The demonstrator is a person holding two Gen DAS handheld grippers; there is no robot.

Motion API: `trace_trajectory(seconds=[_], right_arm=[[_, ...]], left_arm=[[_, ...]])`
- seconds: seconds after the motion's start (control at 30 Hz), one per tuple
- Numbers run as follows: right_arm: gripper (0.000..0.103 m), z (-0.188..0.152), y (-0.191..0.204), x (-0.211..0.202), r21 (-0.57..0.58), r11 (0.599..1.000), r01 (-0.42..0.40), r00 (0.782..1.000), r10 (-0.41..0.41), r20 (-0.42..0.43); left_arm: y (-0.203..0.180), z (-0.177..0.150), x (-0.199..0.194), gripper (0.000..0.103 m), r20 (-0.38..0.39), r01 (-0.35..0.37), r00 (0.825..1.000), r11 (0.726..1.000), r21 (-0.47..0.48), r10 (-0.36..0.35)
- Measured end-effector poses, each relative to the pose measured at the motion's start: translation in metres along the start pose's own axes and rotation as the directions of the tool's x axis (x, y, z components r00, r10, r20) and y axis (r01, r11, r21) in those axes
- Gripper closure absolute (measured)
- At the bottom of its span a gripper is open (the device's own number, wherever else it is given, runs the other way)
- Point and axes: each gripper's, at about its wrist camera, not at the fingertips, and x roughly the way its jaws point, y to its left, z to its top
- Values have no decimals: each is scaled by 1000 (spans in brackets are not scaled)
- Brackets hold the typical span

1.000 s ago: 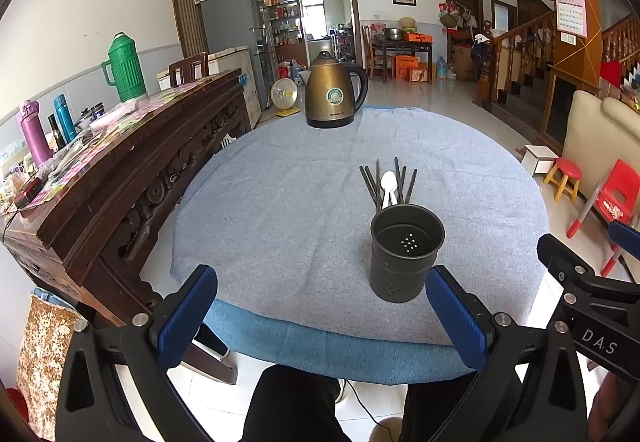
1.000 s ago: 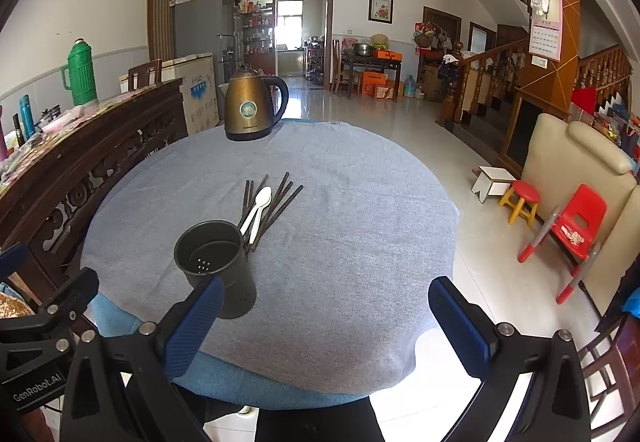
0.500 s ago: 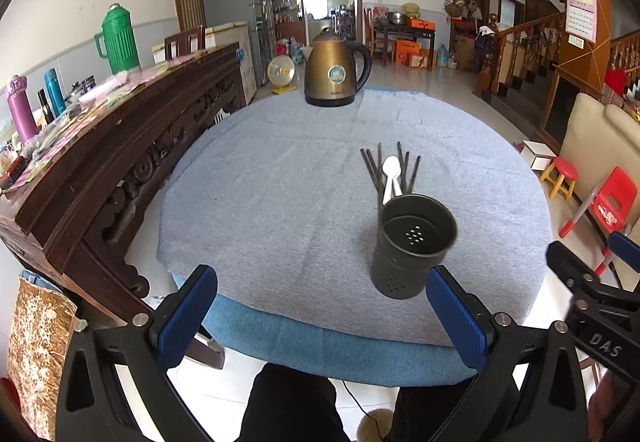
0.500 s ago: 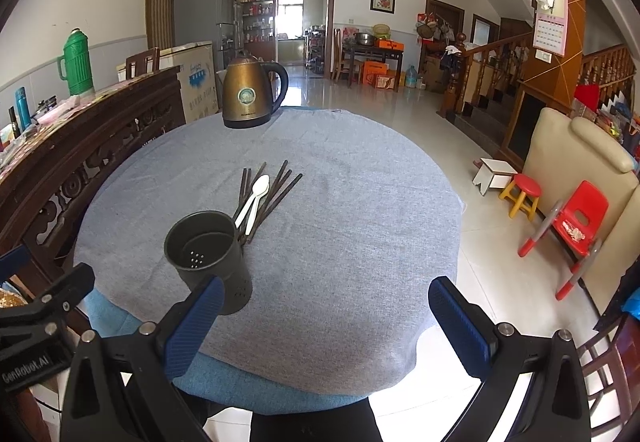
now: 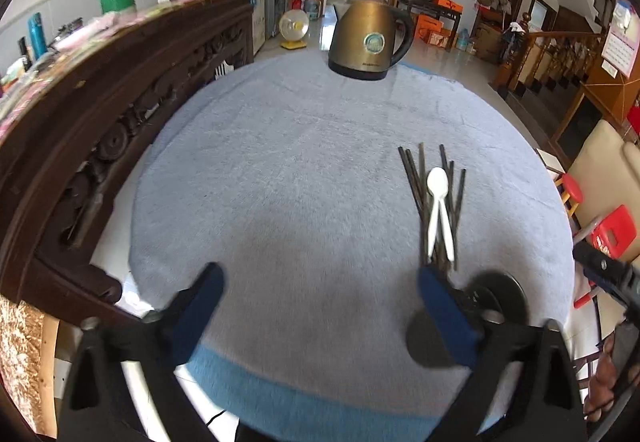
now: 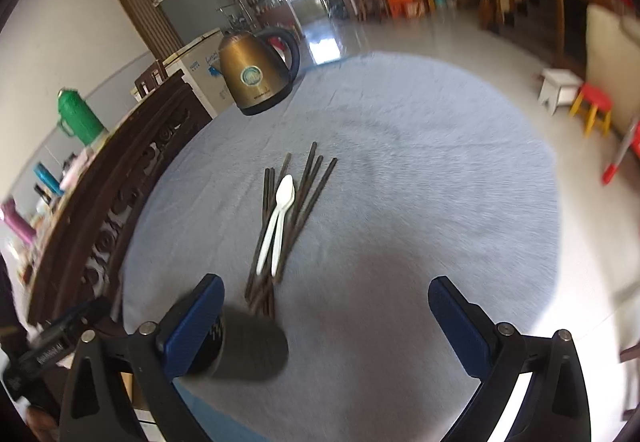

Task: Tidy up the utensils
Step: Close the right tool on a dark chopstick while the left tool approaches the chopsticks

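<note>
Your left claw (image 5: 316, 306) was narrowing, empty; right claw (image 6: 324, 316) gaped, empty. Steady utensil holder (image 6: 248, 350); pinch chopsticks (image 6: 304, 194) mid-bundle.

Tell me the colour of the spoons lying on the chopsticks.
White. The two spoons lie on dark brown chopsticks; the right wrist view shows them best.

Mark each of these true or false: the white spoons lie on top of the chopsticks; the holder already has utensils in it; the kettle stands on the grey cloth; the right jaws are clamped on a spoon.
1. The white spoons lie on the dark chopsticks. True.
2. The holder already has utensils in it. False: all lie on the cloth beside it.
3. The kettle stands on the grey cloth. True.
4. The right gripper is clamped on a spoon. False: its jaws stand open, holding nothing.
</note>
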Motion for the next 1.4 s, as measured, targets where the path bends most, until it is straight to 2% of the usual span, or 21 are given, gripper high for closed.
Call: trace_trajectory(seconds=[0.03, 0.1, 0.17, 0.2, 0.23, 0.27, 0.37, 0.5, 0.63, 0.7, 0.77, 0.8, 0.93, 1.07, 1.2, 1.3, 1.4], right_arm=[[3, 9, -2, 13, 16, 1000, -19, 1000, 20, -18], [8, 29, -1, 39, 38, 997, -60, 997, 62, -53], [21, 47, 1, 62, 43, 997, -67, 994, 70, -83], [24, 59, 3, 78, 44, 996, -73, 991, 77, -106], [33, 69, 4, 92, 47, 995, -83, 988, 88, -125], [41, 79, 6, 106, 55, 994, -91, 985, 98, -141], [46, 108, 17, 150, 56, 993, -105, 973, 114, -198], [47, 138, 32, 200, 50, 995, -81, 968, 91, -232], [47, 155, 39, 245, 55, 998, -41, 959, 55, -277], [53, 159, 42, 263, 37, 999, -21, 952, 31, -304], [64, 159, 45, 276, 23, 1000, 12, 946, -4, -325], [66, 159, 46, 280, 20, 1000, 22, 945, -14, -328], [96, 154, 57, 282, -54, 998, 40, 940, -56, -336], [96, 154, 52, 275, -54, 998, 11, 955, -27, -297], [96, 156, 29, 246, 18, 996, -91, 972, 92, -216], [96, 156, 12, 223, 44, 987, -153, 972, 158, -175], [96, 150, -4, 208, 66, 982, -180, 972, 187, -139]], left_arm=[[0, 4, 8, 26, -9, 4, 1000, 1000, 9, -4], [-2, 16, 23, 32, -29, 9, 1000, 1000, 28, -8], [-5, 24, 35, 45, -40, 19, 999, 999, 48, -17], [-6, 29, 40, 54, -43, 32, 999, 998, 61, -30], [-7, 33, 45, 58, -46, 47, 998, 996, 73, -43], [-9, 37, 50, 59, -52, 61, 997, 995, 83, -56], [-8, 49, 64, 59, -75, 89, 994, 992, 90, -82], [-6, 70, 81, 59, -90, 85, 993, 992, 90, -77], [-2, 87, 98, 58, -111, 92, 990, 992, 80, -83], [-3, 94, 106, 59, -118, 88, 990, 992, 85, -78], [-5, 100, 115, 59, -121, 90, 990, 991, 94, -78], [-7, 103, 119, 59, -124, 94, 989, 991, 98, -81], [-19, 112, 135, 59, -131, 105, 987, 988, 110, -90], [-41, 124, 151, 59, -142, 142, 982, 982, 127, -123], [-73, 137, 172, 59, -158, 172, 977, 971, 166, -146], [-100, 148, 197, 59, -193, 198, 968, 964, 179, -163], [-124, 157, 221, 59, -231, 210, 959, 958, 197, -163]])
